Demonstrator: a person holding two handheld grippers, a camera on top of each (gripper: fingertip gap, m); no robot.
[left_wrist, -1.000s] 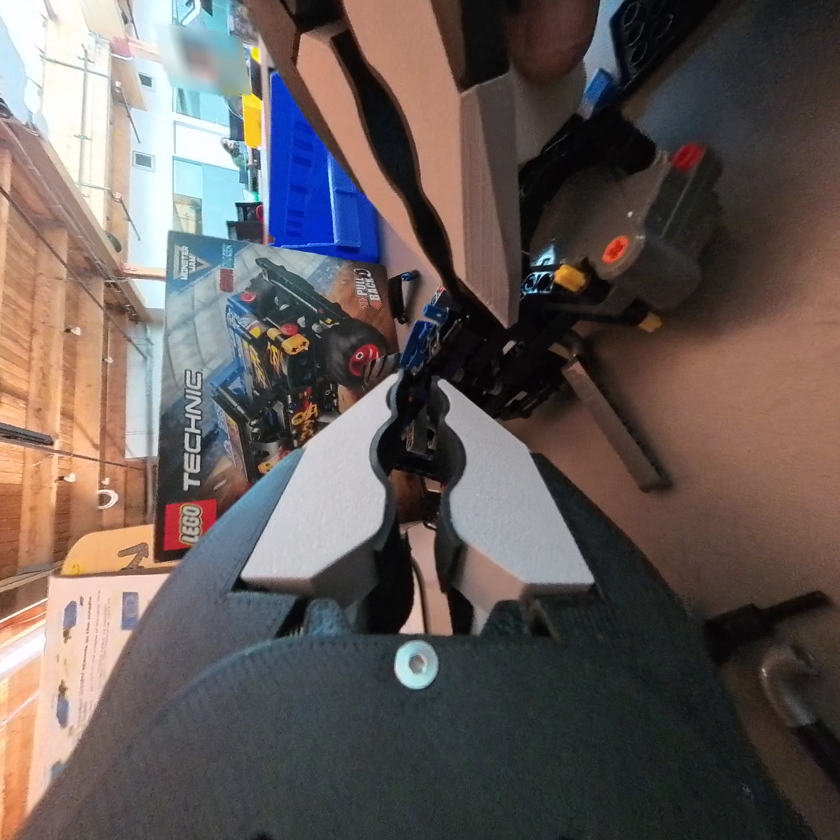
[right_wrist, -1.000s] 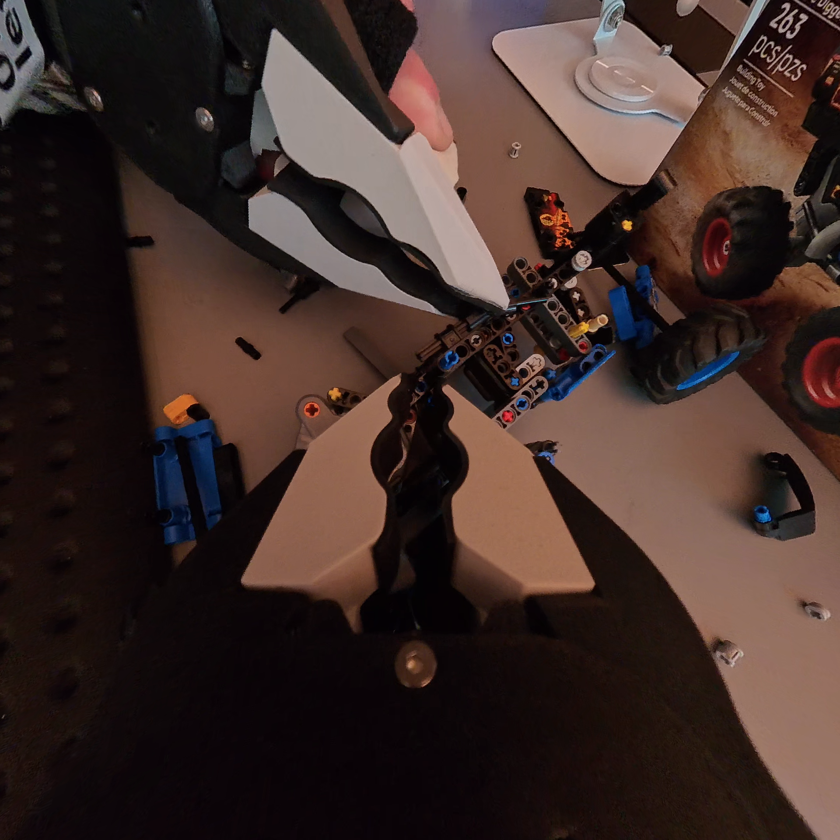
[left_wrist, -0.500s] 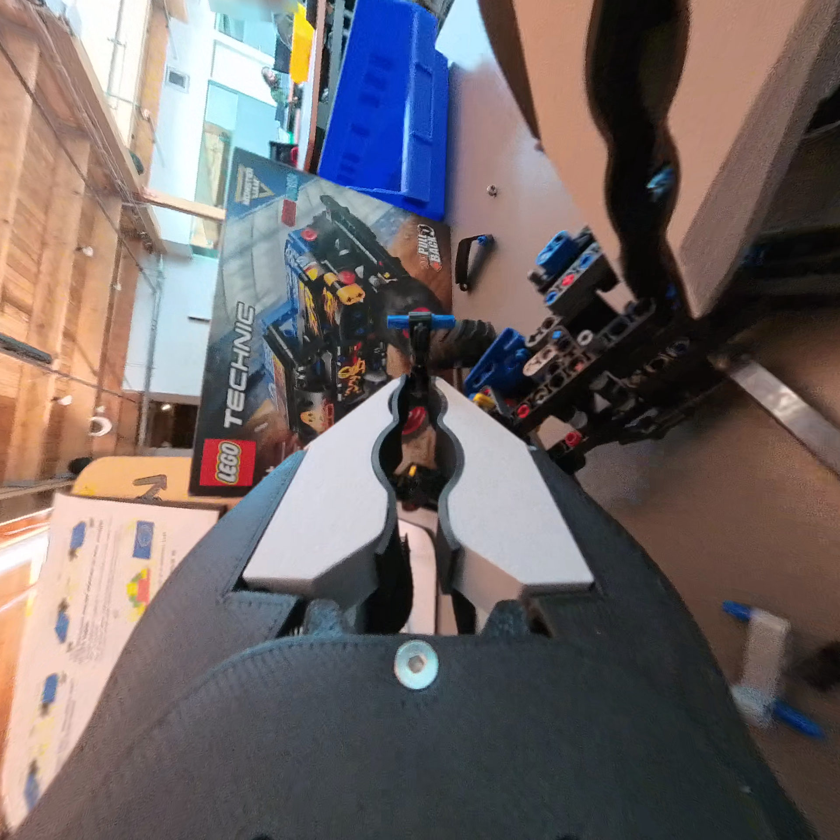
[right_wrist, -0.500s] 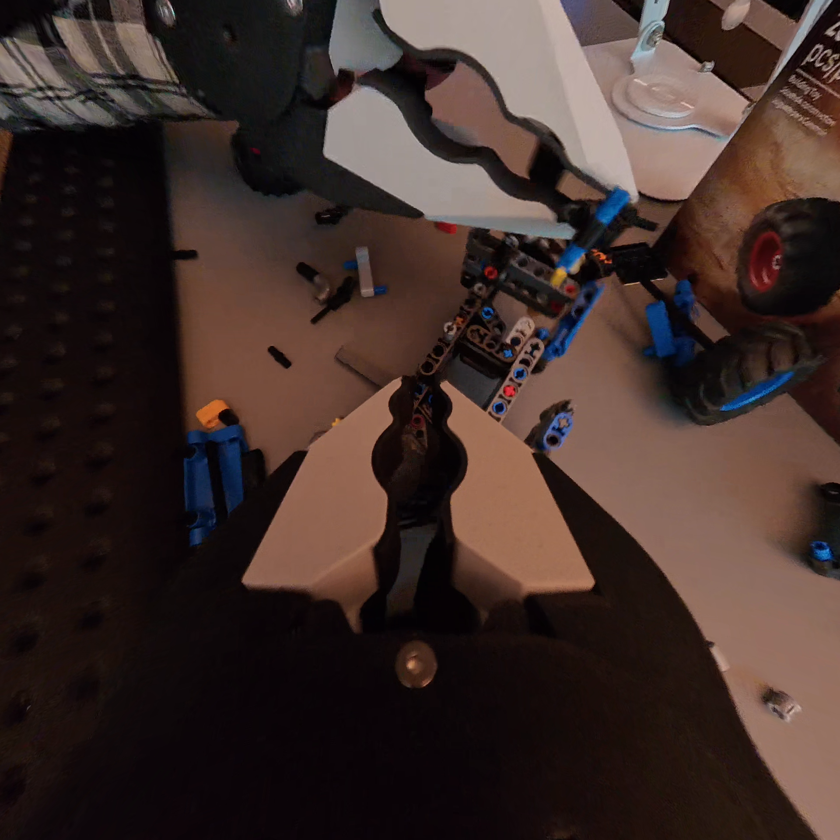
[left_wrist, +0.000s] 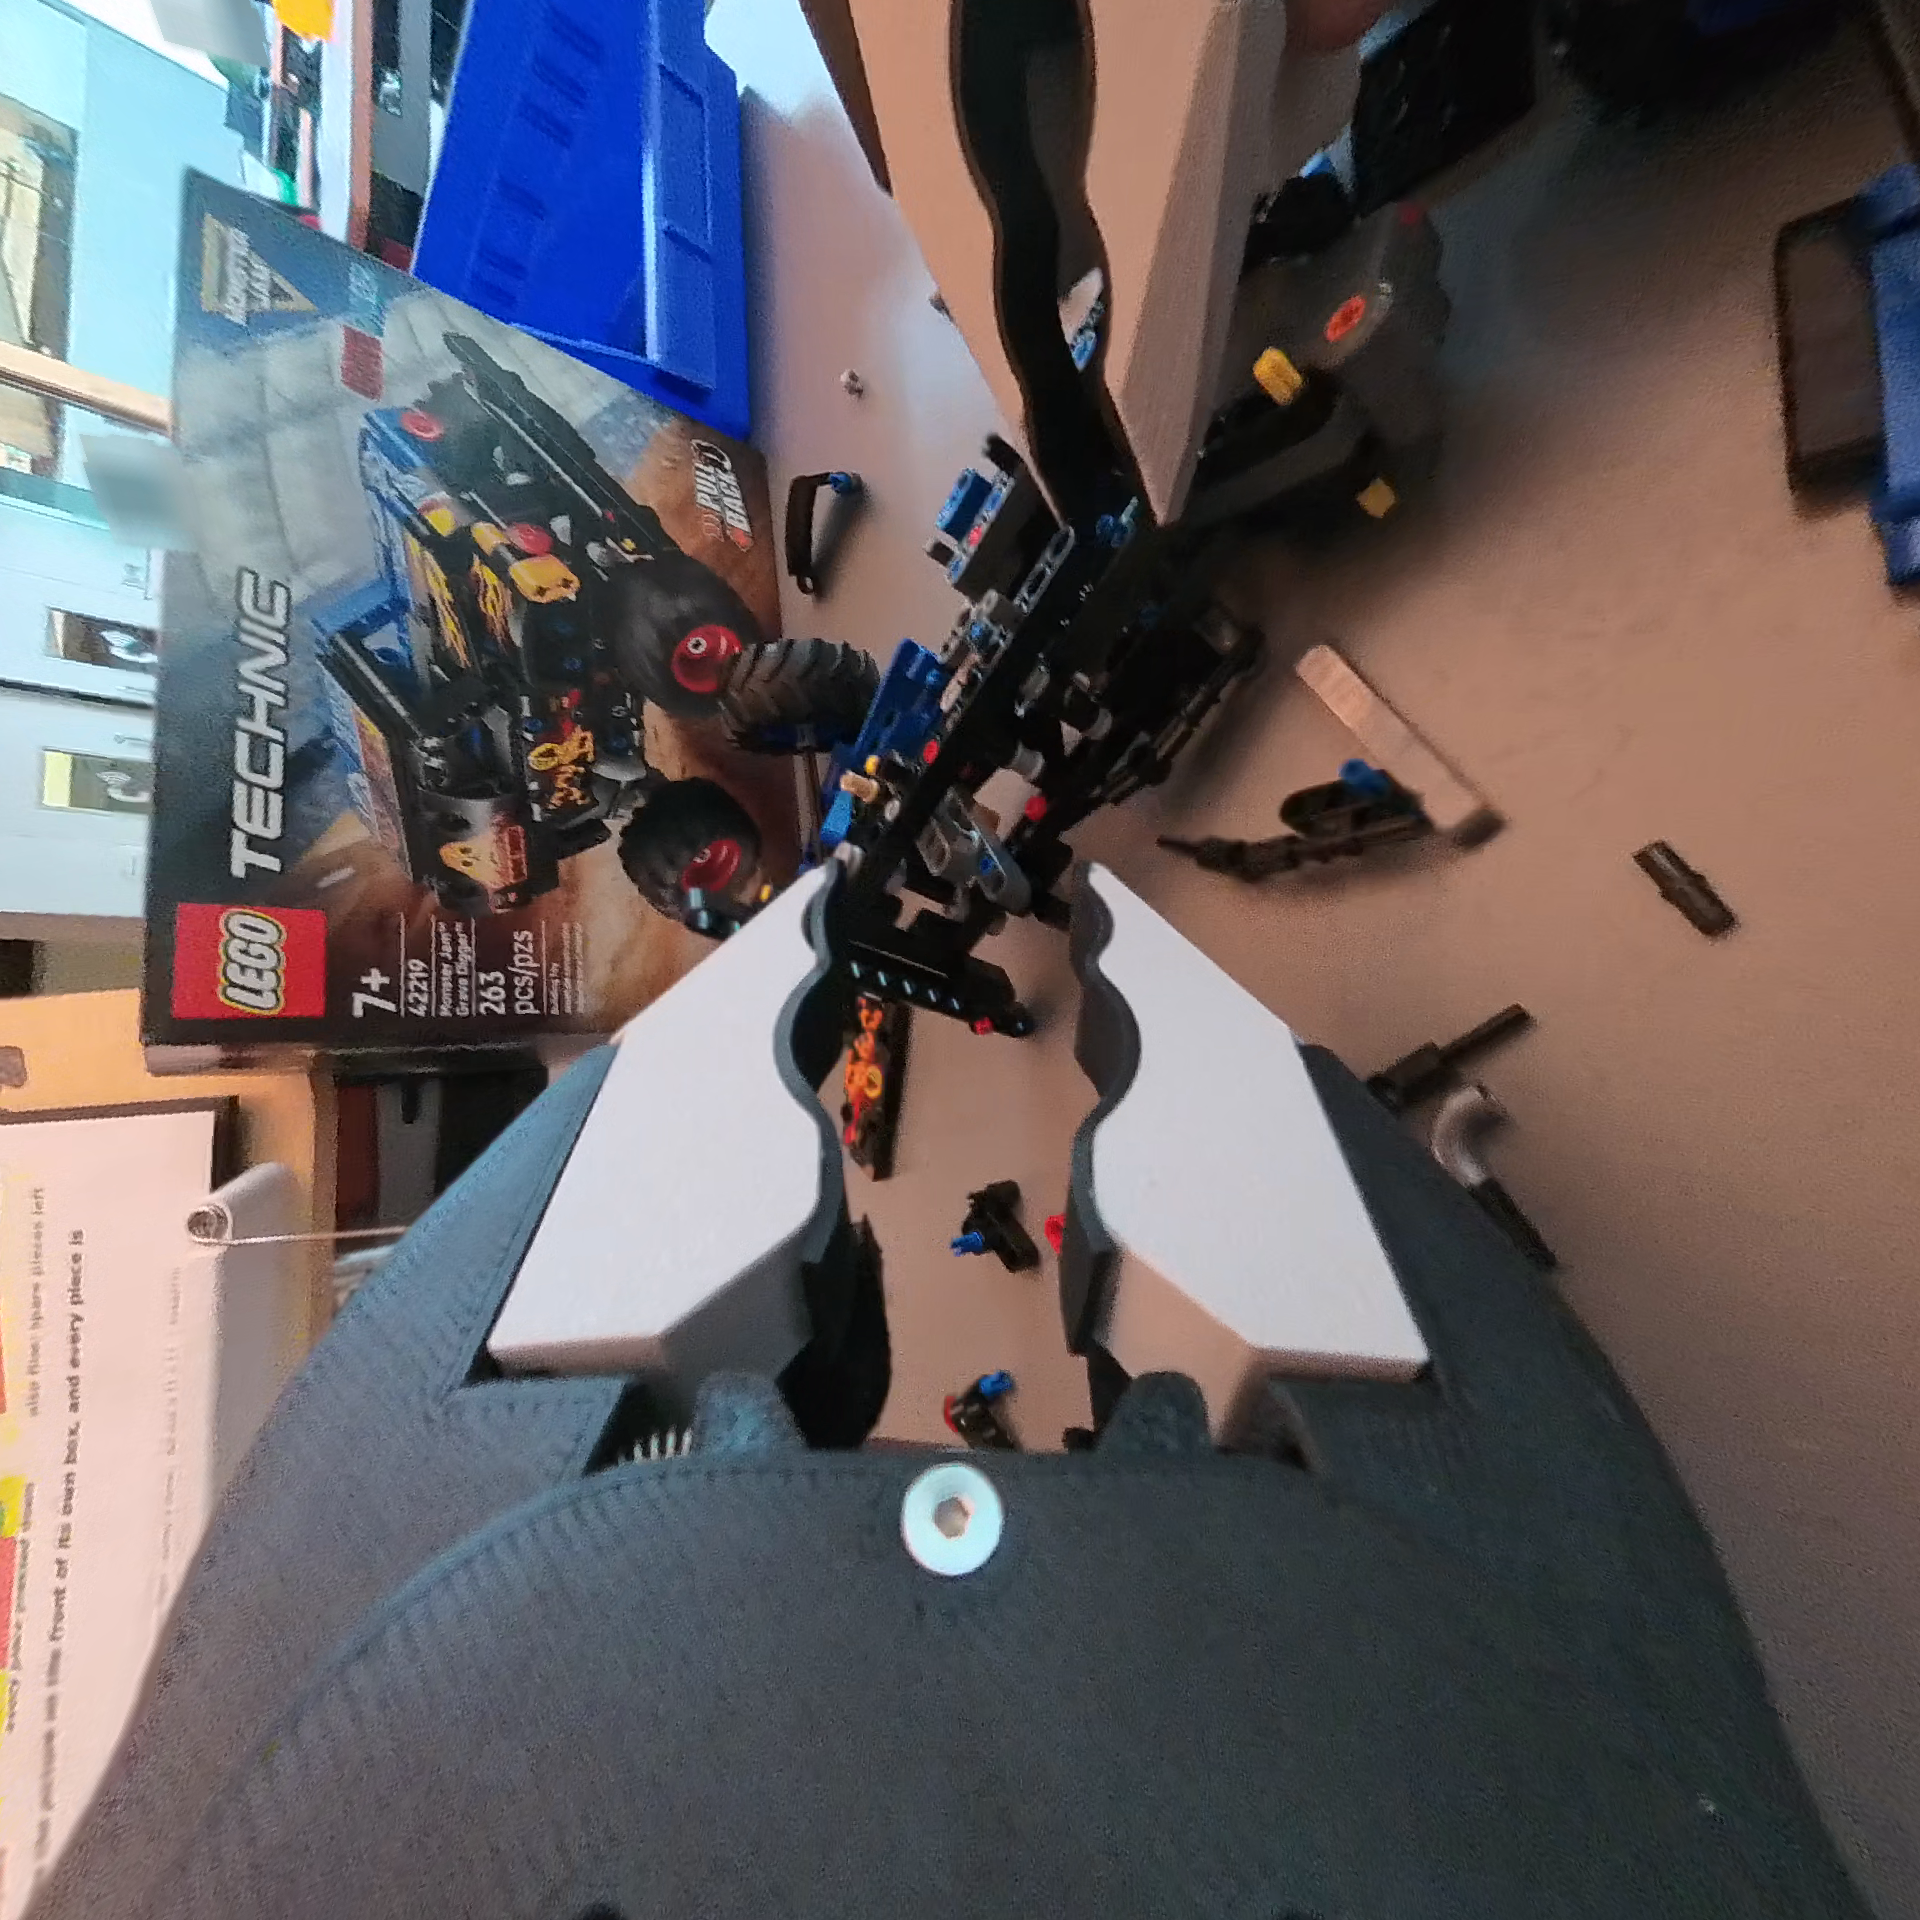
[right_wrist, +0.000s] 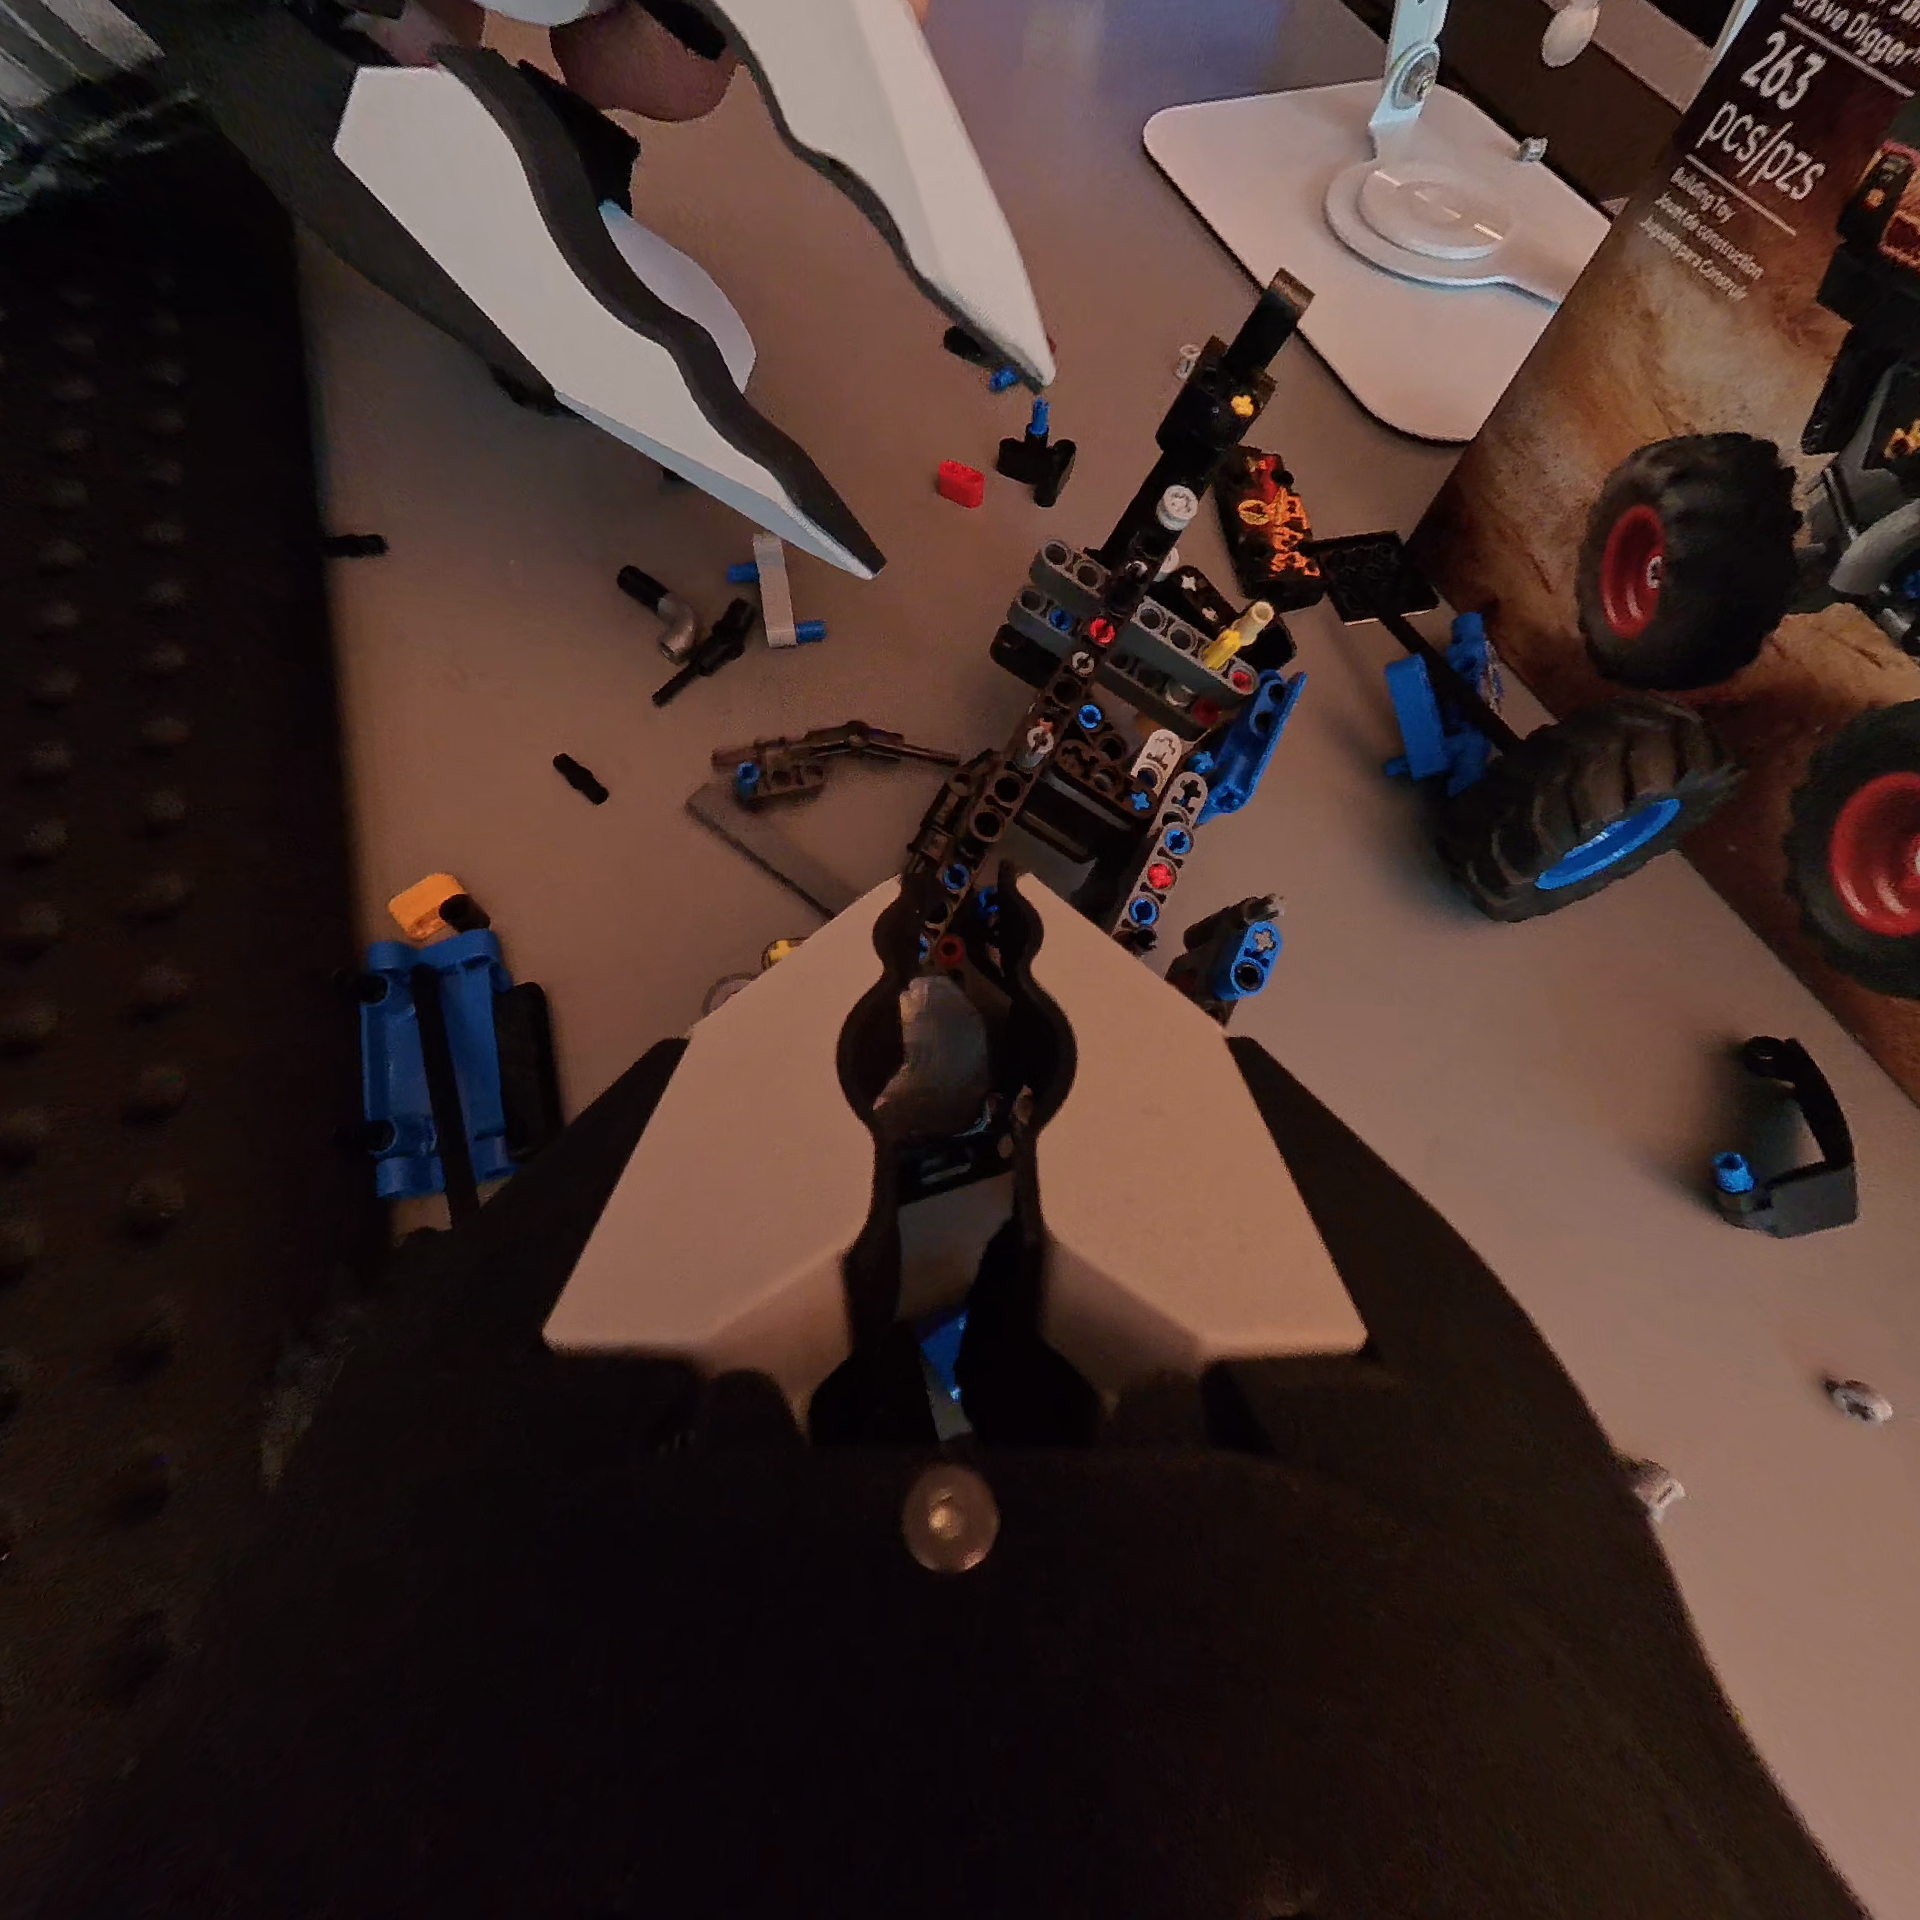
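While my right gripper (right_wrist: 954, 894) keeps its jaws clenched on the near end of the half-built toy truck frame (right_wrist: 1101, 727), my left gripper (left_wrist: 951, 894) hangs with jaws released around its far end, with loose pieces (right_wrist: 727, 623) and a wheel (right_wrist: 1579, 810) lying unattached on the worktop (right_wrist: 1351, 1195) beyond my jaws.

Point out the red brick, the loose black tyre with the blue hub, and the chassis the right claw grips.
red brick (right_wrist: 959, 484), right wrist view, its top face.
loose black tyre (right_wrist: 1558, 805), right wrist view, its tread.
chassis (right_wrist: 1081, 774), right wrist view, its middle beams.
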